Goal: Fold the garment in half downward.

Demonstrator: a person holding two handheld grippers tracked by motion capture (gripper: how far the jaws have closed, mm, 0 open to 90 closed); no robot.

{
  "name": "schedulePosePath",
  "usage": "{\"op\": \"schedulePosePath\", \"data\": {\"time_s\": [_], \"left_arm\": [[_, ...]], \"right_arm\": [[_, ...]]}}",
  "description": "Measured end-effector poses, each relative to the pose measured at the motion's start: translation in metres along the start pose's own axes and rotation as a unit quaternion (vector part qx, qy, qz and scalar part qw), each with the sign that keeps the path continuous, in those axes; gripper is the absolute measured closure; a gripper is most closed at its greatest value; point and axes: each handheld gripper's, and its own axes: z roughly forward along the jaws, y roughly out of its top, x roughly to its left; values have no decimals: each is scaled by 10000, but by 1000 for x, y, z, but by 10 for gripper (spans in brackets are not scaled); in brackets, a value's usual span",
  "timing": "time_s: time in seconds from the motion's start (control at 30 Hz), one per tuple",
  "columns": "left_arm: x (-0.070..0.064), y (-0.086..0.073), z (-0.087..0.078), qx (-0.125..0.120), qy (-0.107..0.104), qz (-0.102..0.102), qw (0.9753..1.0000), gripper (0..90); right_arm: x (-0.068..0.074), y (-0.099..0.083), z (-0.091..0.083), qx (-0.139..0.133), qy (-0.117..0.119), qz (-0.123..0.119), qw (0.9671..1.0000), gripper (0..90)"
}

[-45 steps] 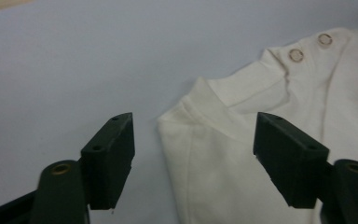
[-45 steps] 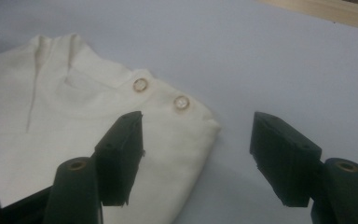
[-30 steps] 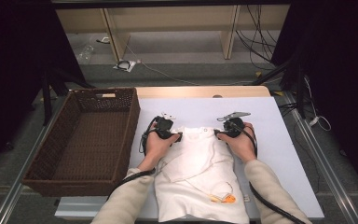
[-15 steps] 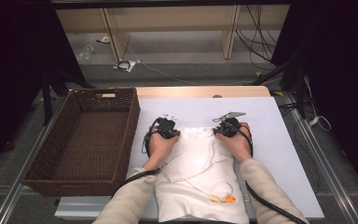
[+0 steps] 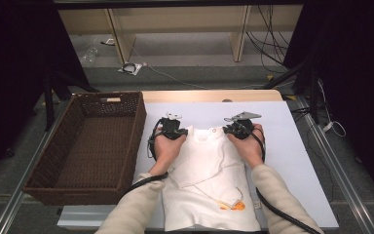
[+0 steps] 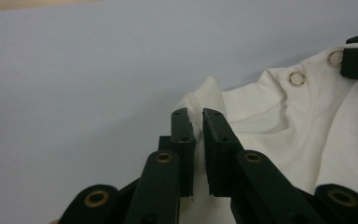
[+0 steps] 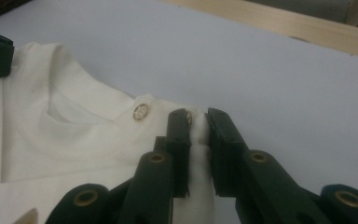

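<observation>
A white baby shirt (image 5: 209,195) lies flat on the pale table cover (image 5: 292,161), neck end away from me, with an orange print (image 5: 233,205) near its hem. My left gripper (image 5: 175,127) is shut on the shirt's left shoulder corner; in the left gripper view the jaws (image 6: 199,114) pinch the edge of the cloth (image 6: 270,121). My right gripper (image 5: 236,127) is shut on the right shoulder; in the right gripper view a fold of the shirt (image 7: 74,130) sits between the jaws (image 7: 197,114), beside a snap button (image 7: 141,112).
A dark brown wicker basket (image 5: 53,195) stands left of the shirt, touching the table cover's left edge. The table's wooden far edge (image 5: 209,95) lies beyond the grippers. Bare cover stretches to the right of the shirt.
Both grippers have moved a little farther from me across the table, each still shut on its shoulder. The shirt's neck end has slid with them.
</observation>
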Motion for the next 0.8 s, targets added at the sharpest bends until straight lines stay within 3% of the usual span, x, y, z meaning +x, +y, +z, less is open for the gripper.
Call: {"op": "schedulePosePath", "data": {"time_s": [0.4, 0.57, 0.8], "left_arm": [[-7, 23, -19, -663, -155, -8, 9977, 825], [-9, 28, -25, -912, -214, 226, 9953, 825], [-10, 30, -36, -1193, -323, 197, 9921, 826]], "right_arm": [[-4, 20, -23, -615, -254, 41, 9978, 801], [-4, 27, -30, -808, -314, 54, 9962, 801], [-2, 31, -41, -1099, -307, 12, 9935, 801]]}}
